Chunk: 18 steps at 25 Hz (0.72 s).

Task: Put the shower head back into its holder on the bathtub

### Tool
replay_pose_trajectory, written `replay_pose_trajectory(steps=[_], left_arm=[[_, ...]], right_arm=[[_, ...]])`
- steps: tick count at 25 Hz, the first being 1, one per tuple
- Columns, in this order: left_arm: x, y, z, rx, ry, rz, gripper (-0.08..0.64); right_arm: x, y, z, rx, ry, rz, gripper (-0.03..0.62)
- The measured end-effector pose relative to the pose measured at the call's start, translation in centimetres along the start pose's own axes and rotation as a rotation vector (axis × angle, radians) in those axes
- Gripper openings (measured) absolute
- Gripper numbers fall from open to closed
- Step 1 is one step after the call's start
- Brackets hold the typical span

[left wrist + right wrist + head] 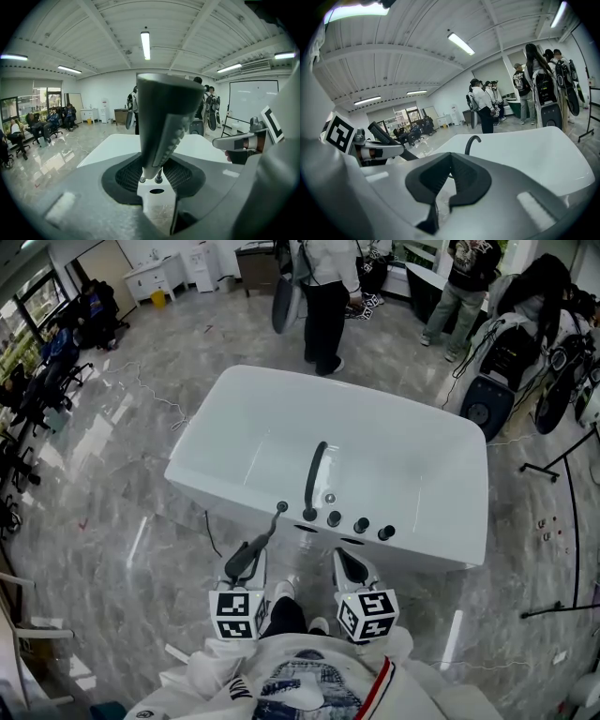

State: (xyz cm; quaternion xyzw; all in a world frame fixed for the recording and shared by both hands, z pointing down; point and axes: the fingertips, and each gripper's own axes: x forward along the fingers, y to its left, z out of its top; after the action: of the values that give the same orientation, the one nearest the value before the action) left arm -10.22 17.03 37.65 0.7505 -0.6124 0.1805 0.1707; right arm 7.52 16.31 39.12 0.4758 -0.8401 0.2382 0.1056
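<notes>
A white bathtub (403, 474) stands in front of me, with a black curved spout (314, 474) and a row of black knobs (361, 524) on its near rim. My left gripper (246, 561) is shut on the dark grey shower head (255, 547). The head's thin end points at a small black fitting (282, 507) on the rim, and I cannot tell if they touch. In the left gripper view the shower head (164, 112) rises from between the pads (126, 176). My right gripper (349, 563) hangs beside it, shut and holding nothing; its own view shows the pads (464, 183) closed below the spout (472, 143).
Several people (328, 296) stand on the marble floor beyond the tub. Black stands and gear (562, 465) crowd the right side, and a cable (211, 535) trails by the tub's left corner. Office chairs (37, 390) line the far left.
</notes>
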Motion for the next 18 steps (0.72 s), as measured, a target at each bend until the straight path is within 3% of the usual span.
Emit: replay_pose_trajectory(steps=[18], left_arm=[[4.8, 5.0, 0.8, -0.014, 0.027, -0.087, 0.141]], right_arm=[[5.7, 0.9, 0.9, 0.02, 0.03, -0.087, 0.005]])
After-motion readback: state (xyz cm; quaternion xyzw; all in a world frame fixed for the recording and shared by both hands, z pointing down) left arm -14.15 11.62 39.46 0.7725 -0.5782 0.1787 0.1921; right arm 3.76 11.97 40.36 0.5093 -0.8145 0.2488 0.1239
